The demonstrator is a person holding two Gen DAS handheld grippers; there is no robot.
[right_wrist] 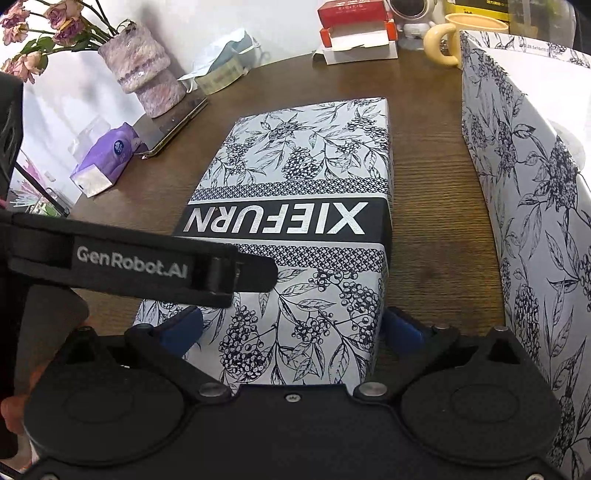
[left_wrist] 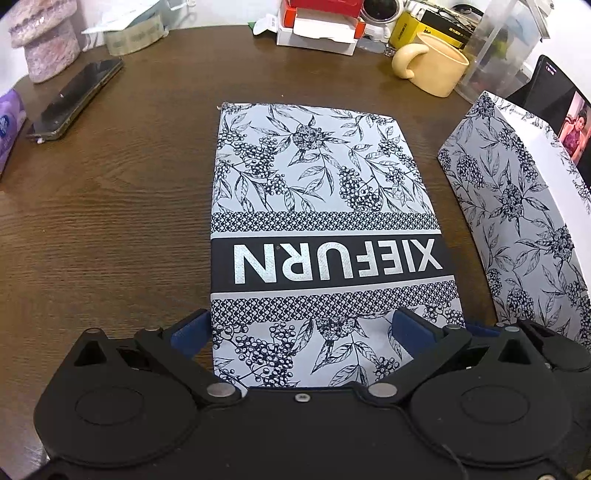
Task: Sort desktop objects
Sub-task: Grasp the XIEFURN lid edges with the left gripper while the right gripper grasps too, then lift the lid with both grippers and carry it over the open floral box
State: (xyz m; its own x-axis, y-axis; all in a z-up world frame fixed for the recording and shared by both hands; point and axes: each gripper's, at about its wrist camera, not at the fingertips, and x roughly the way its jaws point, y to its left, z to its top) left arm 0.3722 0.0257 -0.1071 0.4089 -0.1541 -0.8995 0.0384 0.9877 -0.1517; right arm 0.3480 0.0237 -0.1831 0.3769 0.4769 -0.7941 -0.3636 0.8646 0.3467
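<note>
A flat white box lid (left_wrist: 317, 177) printed with dark berries and leaves and a black band reading XIEFURN lies on the brown wooden table (left_wrist: 110, 221). My left gripper (left_wrist: 301, 330) hangs open over its near end: the left finger sits by the lid's left edge and the right finger is above its top. In the right wrist view the same lid (right_wrist: 306, 177) lies ahead. My right gripper (right_wrist: 293, 328) is open too, its right finger beside the lid's right edge and its left finger over the top. The matching box (left_wrist: 517, 221) stands to the right.
At the back stand a cream mug (left_wrist: 436, 70), red and white cartons (left_wrist: 321, 26), a tape roll (left_wrist: 133, 35) and a knitted vase (right_wrist: 144, 70). A phone (right_wrist: 173, 125) and a purple tissue pack (right_wrist: 107, 158) lie at the left. The left gripper's strap (right_wrist: 129, 262) crosses the right wrist view.
</note>
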